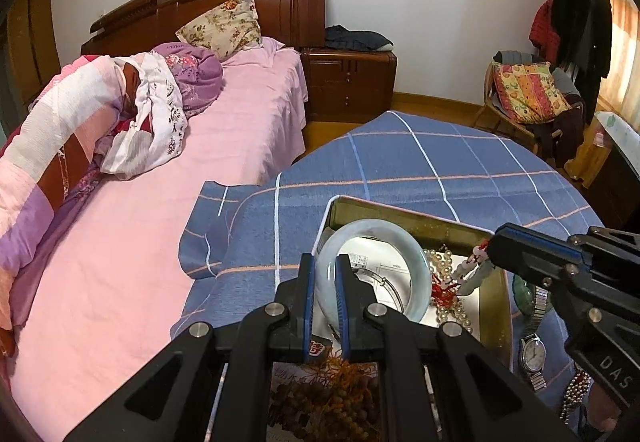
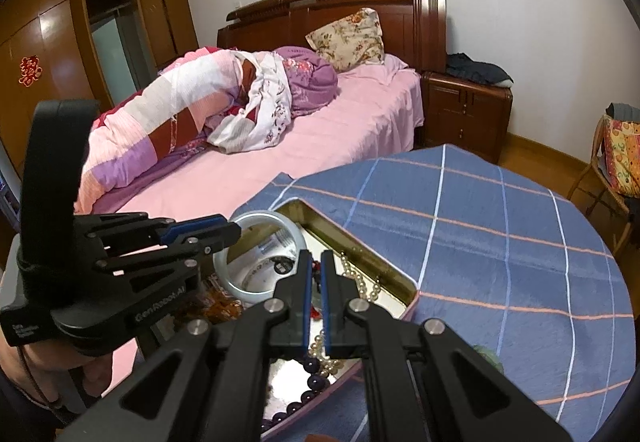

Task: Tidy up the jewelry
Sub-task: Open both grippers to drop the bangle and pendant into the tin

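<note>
Jewelry fills a gold tin (image 1: 416, 219) on the blue checked worktop (image 1: 460, 169), with more lying loose at its right. In the left wrist view, the left gripper (image 1: 325, 298) has its fingers (image 1: 307, 294) clenched on the near-left rim of a pale jade bangle (image 1: 416, 242), holding it tilted over the tin, probably to lower it in. Pearls (image 1: 440, 262) and a red strand (image 1: 444, 288) lie inside; the right gripper (image 1: 494, 246) reaches in from the right, a beaded string with a green pendant (image 1: 474, 270) dangling at its tip. A watch (image 1: 533, 354), a green piece and gold beads (image 1: 576, 388) wait outside the tin, unseen in the other view.

From the right wrist, the right gripper's (image 2: 316, 282) fingers (image 2: 306, 290) are pinched almost together with something red between them, so they are grasping that string. Only here show dark purple beads (image 2: 312, 366) at the tin's near end and a hand (image 2: 94, 368) under the left gripper.
</note>
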`<state>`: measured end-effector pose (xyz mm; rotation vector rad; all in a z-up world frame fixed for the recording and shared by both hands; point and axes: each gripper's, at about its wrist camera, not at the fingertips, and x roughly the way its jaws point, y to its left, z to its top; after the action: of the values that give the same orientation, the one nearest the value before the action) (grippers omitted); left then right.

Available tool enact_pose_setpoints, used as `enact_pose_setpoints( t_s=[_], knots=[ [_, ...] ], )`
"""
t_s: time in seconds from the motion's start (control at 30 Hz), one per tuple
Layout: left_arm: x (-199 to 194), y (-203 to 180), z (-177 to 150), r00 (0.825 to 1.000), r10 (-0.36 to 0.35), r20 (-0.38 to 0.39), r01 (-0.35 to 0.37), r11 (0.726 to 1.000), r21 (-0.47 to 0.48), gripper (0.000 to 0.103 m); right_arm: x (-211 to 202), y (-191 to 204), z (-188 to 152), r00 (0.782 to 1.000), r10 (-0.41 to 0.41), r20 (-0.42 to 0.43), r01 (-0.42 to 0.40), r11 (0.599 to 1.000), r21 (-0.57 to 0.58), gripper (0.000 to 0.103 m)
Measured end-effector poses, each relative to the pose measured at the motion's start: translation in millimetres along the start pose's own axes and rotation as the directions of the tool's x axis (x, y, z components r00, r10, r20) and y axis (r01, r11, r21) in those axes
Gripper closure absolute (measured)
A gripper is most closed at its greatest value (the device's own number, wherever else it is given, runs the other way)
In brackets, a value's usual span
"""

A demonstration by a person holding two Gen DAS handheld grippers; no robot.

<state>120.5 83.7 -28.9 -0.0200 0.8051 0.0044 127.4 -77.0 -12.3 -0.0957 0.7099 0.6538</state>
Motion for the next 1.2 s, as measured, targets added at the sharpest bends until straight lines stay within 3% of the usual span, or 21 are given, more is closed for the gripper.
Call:
enact_pose_setpoints(
  t_s=[0.57,0.8,0.9,0.93,1.0,1.07,1.13,1.2],
  knots=[
    [18.0,-5.7,-5.0,0.998,-0.006,-0.061,0.006,1.000,-0.001,0.094,21.0,-10.4,-13.5,0.997,-0.027,-0.074,0.029,0.999,0.022,0.097],
    [13.6,-5.9,-3.4,0.999,-0.007,-0.045,0.007,1.000,-0.012,0.092,28.2,-16.1,-16.5,0.995,-0.028,-0.098,0.032,0.999,0.044,0.095],
    [7.6,-9.0,-1.3,1.000,-0.008,-0.022,0.008,1.000,0.006,0.092,30.2,-20.5,-19.1,0.993,-0.028,-0.113,0.035,0.998,0.060,0.085],
    [6.3,-10.1,-0.5,1.000,-0.014,-0.021,0.014,1.000,0.008,0.092,29.6,-20.7,-19.7,0.993,-0.023,-0.114,0.030,0.998,0.061,0.074],
    [4.6,-10.9,0.4,1.000,-0.013,-0.020,0.014,1.000,0.011,0.087,25.2,-18.4,-20.4,0.994,-0.009,-0.105,0.014,0.999,0.053,0.065],
    [1.4,-10.6,-0.1,1.000,-0.011,-0.012,0.011,1.000,0.001,0.062,19.3,-15.6,-20.6,0.995,-0.011,-0.100,0.015,0.999,0.041,0.056],
    [-4.7,-9.5,-1.3,1.000,-0.005,0.007,0.005,1.000,-0.009,0.043,10.5,-15.1,-22.0,0.996,-0.019,-0.091,0.022,0.999,0.030,0.056],
    [-15.5,-9.5,-2.8,0.999,-0.005,0.039,0.006,1.000,-0.015,0.040,-0.8,-21.5,-26.1,0.995,-0.026,-0.096,0.029,0.999,0.032,0.056]
  ],
)
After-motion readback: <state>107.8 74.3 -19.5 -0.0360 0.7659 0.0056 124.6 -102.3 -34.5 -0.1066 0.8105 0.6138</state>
